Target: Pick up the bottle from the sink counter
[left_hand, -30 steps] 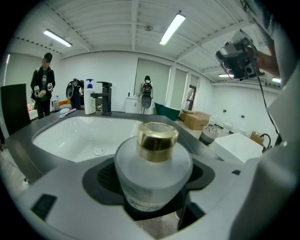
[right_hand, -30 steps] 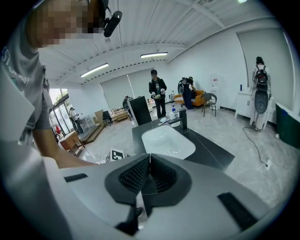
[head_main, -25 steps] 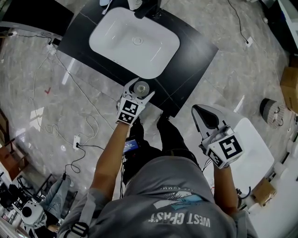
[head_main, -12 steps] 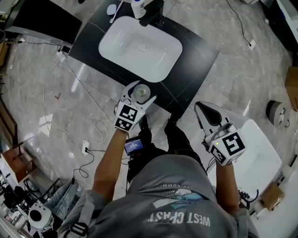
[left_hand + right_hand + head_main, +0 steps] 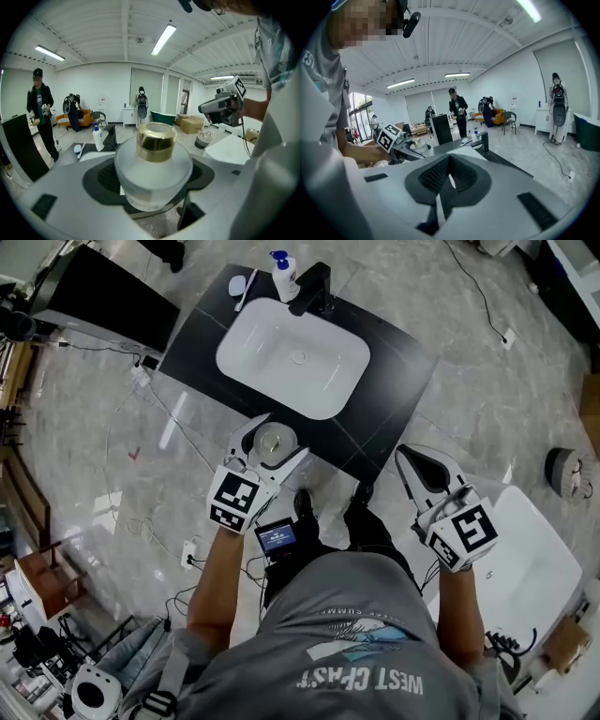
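A round frosted bottle (image 5: 275, 441) with a gold cap (image 5: 155, 140) sits between the jaws of my left gripper (image 5: 269, 439), which is shut on its wide body (image 5: 153, 176). It hangs over the near edge of the black sink counter (image 5: 398, 357), in front of the white basin (image 5: 246, 335). My right gripper (image 5: 407, 459) is off to the right of the counter, level with my waist. Its jaws (image 5: 449, 178) are shut with nothing in them. In the right gripper view the left gripper (image 5: 401, 143) and the bottle show at the left.
A white soap bottle with a blue pump (image 5: 284, 276) and a black faucet (image 5: 314, 287) stand at the basin's far rim, beside a small white dish (image 5: 238, 284). A white table (image 5: 525, 559) lies under my right arm. Cables trail over the marble floor (image 5: 141, 484). People stand far back (image 5: 41, 112).
The head view has drawn back, so the far rim with the soap bottle now shows. My left gripper keeps the bottle and has drifted slightly left along the counter edge. The right gripper has hardly moved.
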